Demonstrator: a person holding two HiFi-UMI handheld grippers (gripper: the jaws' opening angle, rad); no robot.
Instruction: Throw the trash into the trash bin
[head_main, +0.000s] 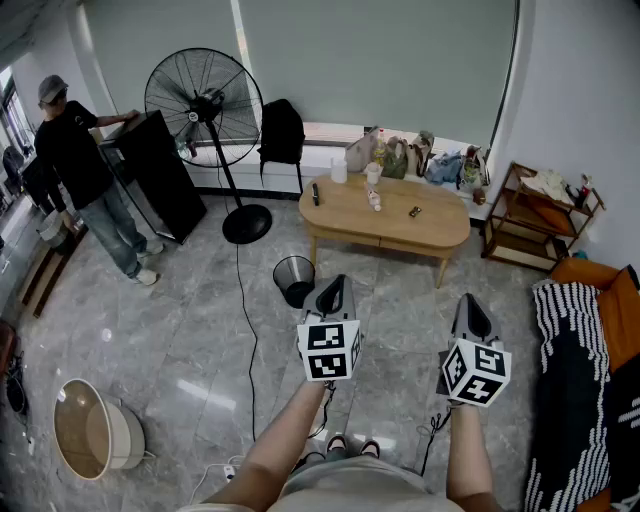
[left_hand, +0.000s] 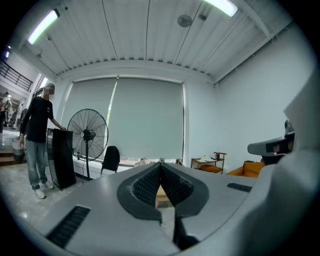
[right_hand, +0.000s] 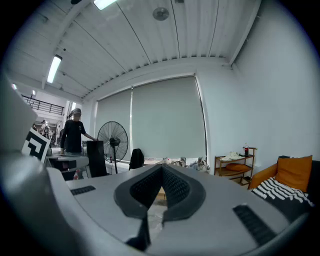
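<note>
Two tongs are up in front of me, both pressed shut with nothing in them; my left gripper (head_main: 335, 287) and my right gripper (head_main: 470, 305) point almost flat across the room, side by side but apart; the black trash bin (head_main: 294, 279) stands on the floor (head_main: 180, 330) just past the left one; behind it is the wooden table (head_main: 440, 232), and small bits of trash (head_main: 375, 200) lie on top, well away from both tongs; a big fan (head_main: 204, 100) and a person (head_main: 80, 165) stand off to the left.
</note>
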